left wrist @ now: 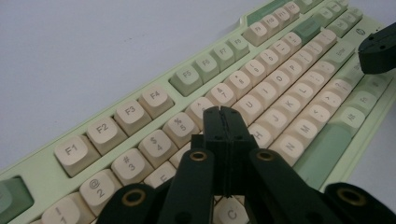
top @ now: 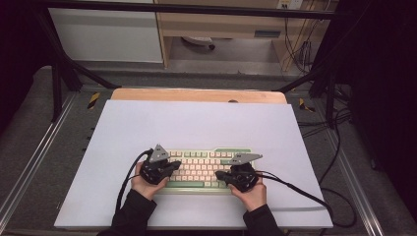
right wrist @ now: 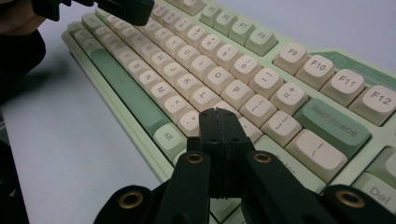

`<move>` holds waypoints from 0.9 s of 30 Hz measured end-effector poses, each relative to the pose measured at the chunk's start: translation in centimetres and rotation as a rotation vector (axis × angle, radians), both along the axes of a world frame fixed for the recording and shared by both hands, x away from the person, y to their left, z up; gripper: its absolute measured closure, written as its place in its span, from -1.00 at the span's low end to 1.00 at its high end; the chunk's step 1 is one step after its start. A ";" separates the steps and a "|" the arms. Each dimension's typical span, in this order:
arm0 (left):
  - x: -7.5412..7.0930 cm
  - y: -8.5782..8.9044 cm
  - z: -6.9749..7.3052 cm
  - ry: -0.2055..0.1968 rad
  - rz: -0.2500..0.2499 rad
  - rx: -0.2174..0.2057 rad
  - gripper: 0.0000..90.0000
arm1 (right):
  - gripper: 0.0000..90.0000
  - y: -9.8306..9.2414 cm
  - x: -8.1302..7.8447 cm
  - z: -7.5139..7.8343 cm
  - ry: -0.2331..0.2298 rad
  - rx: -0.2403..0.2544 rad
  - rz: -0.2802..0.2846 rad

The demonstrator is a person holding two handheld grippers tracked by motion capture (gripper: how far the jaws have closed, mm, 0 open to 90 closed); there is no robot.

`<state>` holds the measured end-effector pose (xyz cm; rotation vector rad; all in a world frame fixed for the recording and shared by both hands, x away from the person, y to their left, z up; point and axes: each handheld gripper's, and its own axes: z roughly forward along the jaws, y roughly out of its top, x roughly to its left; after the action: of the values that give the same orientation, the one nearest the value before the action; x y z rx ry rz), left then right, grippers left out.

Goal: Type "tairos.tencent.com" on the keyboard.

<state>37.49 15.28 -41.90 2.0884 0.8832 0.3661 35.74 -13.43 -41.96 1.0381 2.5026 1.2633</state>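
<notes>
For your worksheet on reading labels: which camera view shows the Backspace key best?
The right gripper view: the green Backspace key lies close, its lettering readable. In the left gripper view it is a small, blurred green key at the far end; in the high view the keyboard is too small to pick keys.

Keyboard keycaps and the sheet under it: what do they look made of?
The keycaps look like moulded plastic with a matte finish: rounded edges, printed legends, only a soft sheen. The keyboard case seems to be pale green plastic too. The white sheet looks like matte board or foam board, flat with a crisp edge; I cannot tell which.
</notes>
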 end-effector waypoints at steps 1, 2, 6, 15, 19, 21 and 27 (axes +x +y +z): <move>0.1 -0.1 -0.1 0.001 -0.001 0.002 1.00 | 1.00 0.0 0.0 0.0 -0.002 0.001 -0.001; 0.1 -0.2 -0.2 0.003 0.001 0.006 1.00 | 1.00 0.0 0.0 0.0 -0.001 0.001 0.000; 0.3 -0.4 -0.4 0.003 0.001 0.011 1.00 | 1.00 0.0 0.0 0.0 -0.002 0.001 0.000; 0.5 -0.5 -1.0 0.009 0.003 0.015 1.00 | 1.00 0.1 0.0 -0.1 0.000 0.002 -0.002; 0.5 -0.5 -1.0 0.007 0.000 0.015 1.00 | 1.00 0.1 0.0 -0.1 -0.003 0.002 -0.001; 0.5 -0.5 -1.1 0.005 -0.001 0.015 1.00 | 1.00 0.0 0.0 -0.1 0.001 -0.001 0.000; 0.5 -0.6 -1.3 0.011 -0.002 0.020 1.00 | 1.00 0.1 0.0 -0.1 -0.001 0.001 -0.001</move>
<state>38.02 14.70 -43.19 2.1113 0.8867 0.3640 35.74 -13.36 -42.05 1.0385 2.5015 1.2640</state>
